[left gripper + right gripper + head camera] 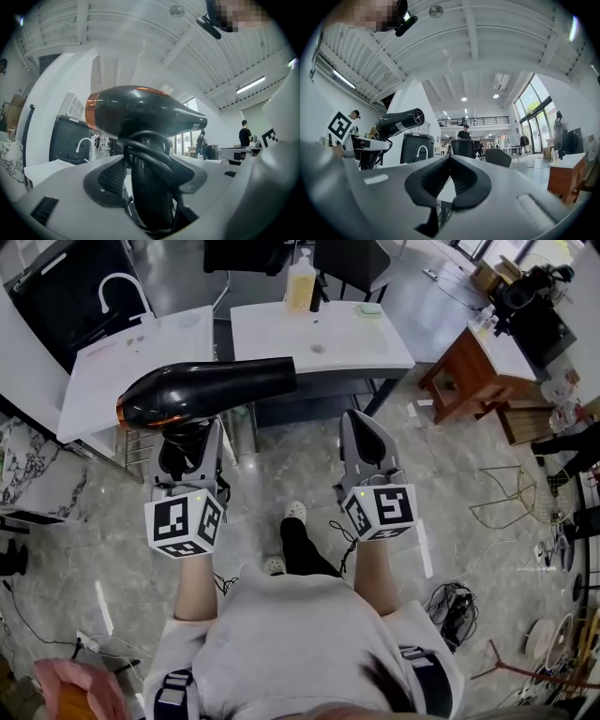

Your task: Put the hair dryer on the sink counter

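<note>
The white sink counter (375, 345) stands on a pale marbled floor (450, 493). Its top is bare apart from a yellowish bottle (301, 285) at the back edge. To the left of the sink counter is a second white top (122, 371) with a curved tap (120, 287), and to its right a small wooden table (464, 371). A high white beamed ceiling hangs overhead.

The black hair dryer (202, 390) is in the air before the sink counter's left end, barrel level. The left gripper (187, 448) has its jaws clamped wide on the handle. The right gripper (367, 442), before the sink counter's right half, has its jaws pressed together on nothing.
</note>
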Motion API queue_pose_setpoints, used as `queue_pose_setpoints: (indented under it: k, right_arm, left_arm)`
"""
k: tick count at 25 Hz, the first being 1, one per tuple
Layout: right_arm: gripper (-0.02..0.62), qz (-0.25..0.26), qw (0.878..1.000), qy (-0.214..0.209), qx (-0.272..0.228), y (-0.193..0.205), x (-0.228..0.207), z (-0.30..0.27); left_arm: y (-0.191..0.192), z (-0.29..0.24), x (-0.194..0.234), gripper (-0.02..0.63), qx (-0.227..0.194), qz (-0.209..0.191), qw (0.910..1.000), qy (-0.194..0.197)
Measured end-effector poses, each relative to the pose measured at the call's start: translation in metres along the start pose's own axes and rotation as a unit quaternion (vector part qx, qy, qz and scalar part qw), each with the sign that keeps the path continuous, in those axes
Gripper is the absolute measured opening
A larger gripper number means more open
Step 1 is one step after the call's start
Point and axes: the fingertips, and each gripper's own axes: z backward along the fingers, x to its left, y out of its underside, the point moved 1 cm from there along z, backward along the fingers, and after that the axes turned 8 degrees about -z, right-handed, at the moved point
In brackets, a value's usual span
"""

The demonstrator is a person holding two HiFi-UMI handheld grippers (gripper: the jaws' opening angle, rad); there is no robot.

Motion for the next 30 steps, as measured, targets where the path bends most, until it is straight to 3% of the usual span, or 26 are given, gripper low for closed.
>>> queue_pose_setpoints:
  k: [15, 30]
  right_arm:
    - [0.011, -0.001, 0.999, -0.046, -0.014, -0.013, -0.064, -0.13]
    - [0.011, -0.014, 0.998, -0.067, -0.011, -0.003, -0.139, -0.217]
  left_arm:
    - [-0.012, -0.122, 0.016, 0.275, -0.015, 0.001, 0.9992, -0.038]
    - [-0.003, -0.225, 0.013, 0.275, -0.008, 0.008, 0.9977, -0.067]
